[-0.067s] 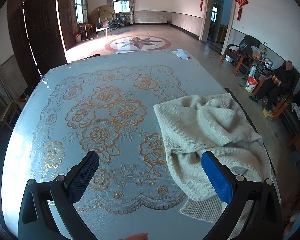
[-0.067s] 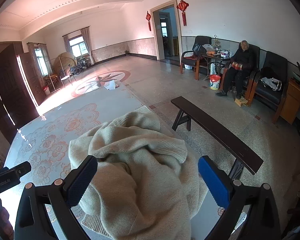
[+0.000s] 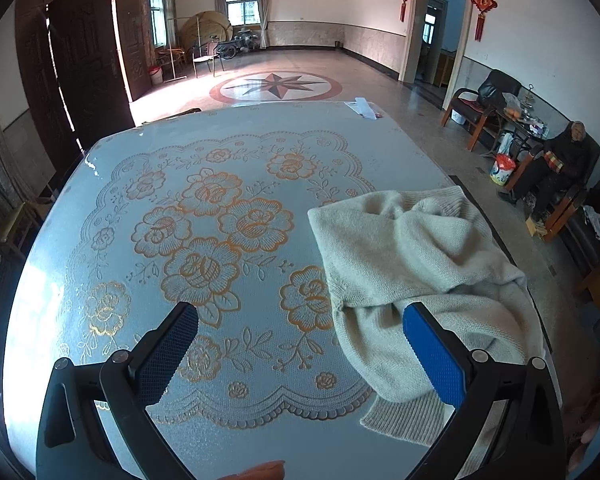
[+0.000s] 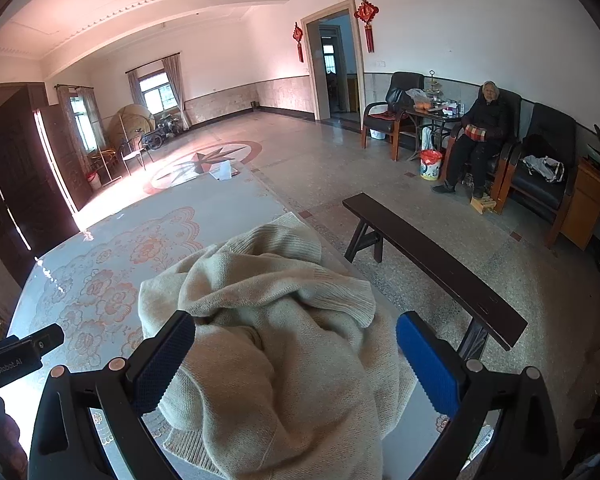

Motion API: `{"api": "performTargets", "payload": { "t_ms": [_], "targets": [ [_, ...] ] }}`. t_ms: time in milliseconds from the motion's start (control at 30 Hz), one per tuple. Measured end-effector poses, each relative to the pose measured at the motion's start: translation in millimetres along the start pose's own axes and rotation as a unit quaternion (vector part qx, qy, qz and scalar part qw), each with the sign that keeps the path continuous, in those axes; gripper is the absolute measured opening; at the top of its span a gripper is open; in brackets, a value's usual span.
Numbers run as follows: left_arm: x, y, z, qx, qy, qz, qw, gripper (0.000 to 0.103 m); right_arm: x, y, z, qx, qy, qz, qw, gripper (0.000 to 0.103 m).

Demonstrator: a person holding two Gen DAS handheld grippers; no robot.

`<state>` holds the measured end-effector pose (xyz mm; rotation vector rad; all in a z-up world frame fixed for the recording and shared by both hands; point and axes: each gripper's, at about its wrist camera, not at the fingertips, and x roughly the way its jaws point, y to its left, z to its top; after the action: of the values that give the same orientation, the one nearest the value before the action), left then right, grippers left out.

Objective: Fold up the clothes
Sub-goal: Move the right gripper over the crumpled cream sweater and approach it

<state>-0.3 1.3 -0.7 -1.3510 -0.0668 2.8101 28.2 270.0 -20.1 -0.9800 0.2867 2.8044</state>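
Cream knit sweater (image 3: 412,264) lies crumpled in a loose heap at the table's (image 3: 180,432) 3 o'clock edge; no neat fold shows, so flattening and folding remain. Left gripper (image 3: 300,344) and right gripper (image 4: 296,356) hover spread wide, grasping nothing. Dark bench (image 4: 432,264) stands beyond.

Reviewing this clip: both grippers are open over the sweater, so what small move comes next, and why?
Probably lower the right gripper and pinch the ribbed hem: the sweater lies bunched at the table's edge, unheld, and needs spreading flat.
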Motion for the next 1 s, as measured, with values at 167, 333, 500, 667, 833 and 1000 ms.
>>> {"api": "performTargets", "payload": {
  "t_ms": [167, 333, 500, 667, 833, 1000],
  "targets": [
    [1, -2, 0, 0.011, -0.008, -0.001, 0.9999, 0.103, 3, 1, 1, 0.001, 0.004, 0.002, 1.000, 0.103],
    [4, -4, 0, 0.016, -0.004, 0.003, 0.9999, 0.103, 8, 3, -1, -0.008, 0.010, 0.015, 1.000, 0.103],
    [15, 1, -5, 0.028, 0.007, 0.012, 0.9995, 0.103, 12, 3, 2, -0.031, 0.030, 0.035, 0.998, 0.103],
    [27, 2, -10, 0.022, 0.035, 0.006, 0.9991, 0.103, 25, 4, 7, -0.065, 0.051, 0.038, 0.996, 0.103],
    [29, -14, -9, 0.066, 0.030, 0.019, 0.9972, 0.103, 32, 11, 8, -0.079, 0.059, 0.052, 0.994, 0.103],
    [30, -23, -8, 0.091, 0.028, 0.024, 0.9951, 0.103, 36, 23, 8, -0.092, 0.061, 0.068, 0.992, 0.103]
  ]
}}
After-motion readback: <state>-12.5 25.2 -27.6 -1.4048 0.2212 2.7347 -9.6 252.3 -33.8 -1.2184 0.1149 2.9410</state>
